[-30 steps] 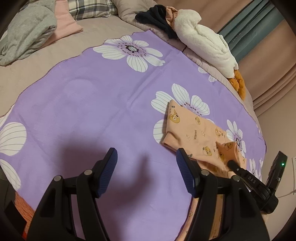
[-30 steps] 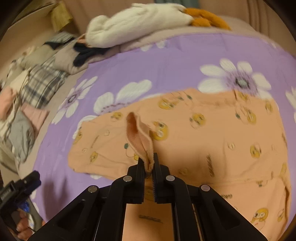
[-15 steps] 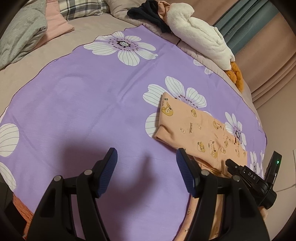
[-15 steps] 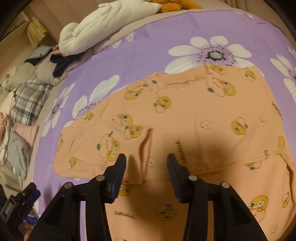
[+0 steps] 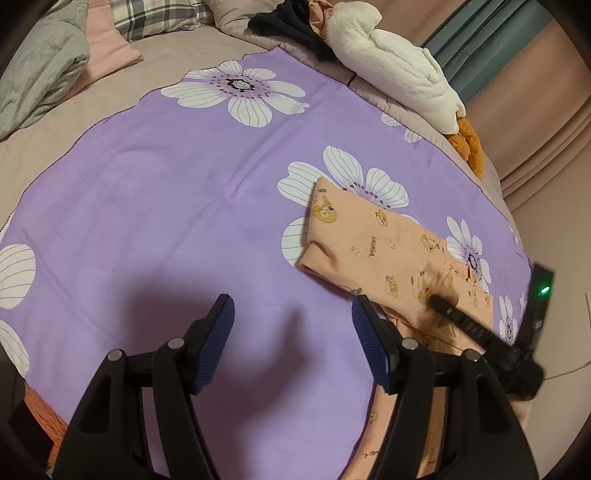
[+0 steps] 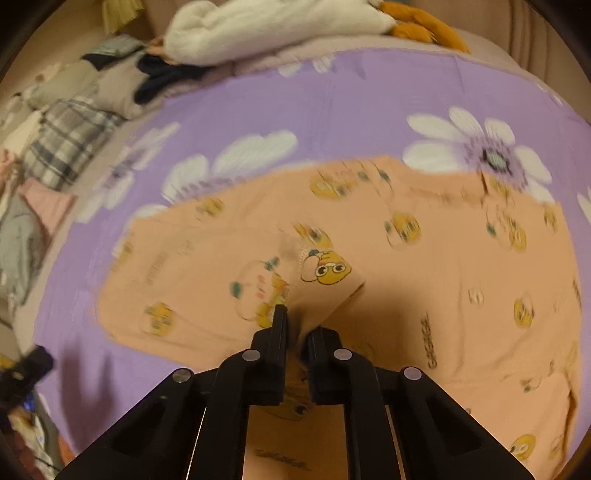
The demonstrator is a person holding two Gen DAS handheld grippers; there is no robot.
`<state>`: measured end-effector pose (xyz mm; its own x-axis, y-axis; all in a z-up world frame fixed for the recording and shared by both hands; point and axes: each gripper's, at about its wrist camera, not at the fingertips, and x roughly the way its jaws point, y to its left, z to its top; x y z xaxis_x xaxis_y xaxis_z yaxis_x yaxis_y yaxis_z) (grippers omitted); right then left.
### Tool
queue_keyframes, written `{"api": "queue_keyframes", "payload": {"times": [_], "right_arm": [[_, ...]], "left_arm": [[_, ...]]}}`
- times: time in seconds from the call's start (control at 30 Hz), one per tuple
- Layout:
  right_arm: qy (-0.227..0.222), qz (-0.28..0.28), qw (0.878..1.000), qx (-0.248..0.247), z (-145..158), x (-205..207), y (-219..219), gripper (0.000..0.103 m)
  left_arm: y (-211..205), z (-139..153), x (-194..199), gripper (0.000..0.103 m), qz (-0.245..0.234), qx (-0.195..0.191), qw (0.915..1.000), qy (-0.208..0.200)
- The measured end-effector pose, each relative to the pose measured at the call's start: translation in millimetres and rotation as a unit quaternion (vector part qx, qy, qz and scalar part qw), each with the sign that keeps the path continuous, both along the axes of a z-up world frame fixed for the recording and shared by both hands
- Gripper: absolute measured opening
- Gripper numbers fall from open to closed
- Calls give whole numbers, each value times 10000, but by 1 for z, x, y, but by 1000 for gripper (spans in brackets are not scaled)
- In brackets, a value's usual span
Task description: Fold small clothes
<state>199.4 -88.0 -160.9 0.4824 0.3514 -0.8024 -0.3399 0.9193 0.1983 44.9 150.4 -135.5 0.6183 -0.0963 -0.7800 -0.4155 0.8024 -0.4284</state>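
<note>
A small peach garment (image 6: pixel 424 266) printed with yellow cartoon chicks lies spread on the purple flowered cloth (image 5: pixel 155 206). My right gripper (image 6: pixel 297 332) is shut on a raised fold of this garment near its middle; the fold stands up between the fingers. In the left wrist view the garment (image 5: pixel 373 243) lies to the right, with my right gripper (image 5: pixel 443 308) on it. My left gripper (image 5: pixel 291 332) is open and empty above bare purple cloth, left of the garment's near edge.
A white plush toy (image 5: pixel 395 70) with orange feet lies along the far edge of the bed. Dark clothes (image 5: pixel 288 26), a plaid pillow (image 5: pixel 155 14), a pink item (image 5: pixel 107 51) and a grey garment (image 5: pixel 40 74) lie at the far left.
My right gripper was shut on a fold, opened half a second ago, and has closed again on a fold of the garment. My left gripper stays open, with the view shifted slightly.
</note>
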Motion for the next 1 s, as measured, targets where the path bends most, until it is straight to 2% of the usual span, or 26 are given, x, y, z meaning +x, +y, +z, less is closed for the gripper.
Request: {"api": "queue_keyframes", "payload": {"times": [0.2,0.37,0.53,0.73,1.0], "right_arm": [[-821,424,9956,139,74,-6,11,10],[-1622,539,9849,278,141,-16,15,10],[-2099,542,9755,366,182,-24,11,10],[-2265,221,9731,352,189,-19,-13,10],[-1897,-473,9804,244,161,0,-57,10]], "left_arm": [[-2,4,3,66,-12,22,10000,-61],[-1,10,5,66,-10,71,9999,-137],[2,18,11,66,16,107,9997,-236],[-4,27,31,65,-124,214,9992,-302],[-34,34,66,65,-567,340,9971,-367]]}}
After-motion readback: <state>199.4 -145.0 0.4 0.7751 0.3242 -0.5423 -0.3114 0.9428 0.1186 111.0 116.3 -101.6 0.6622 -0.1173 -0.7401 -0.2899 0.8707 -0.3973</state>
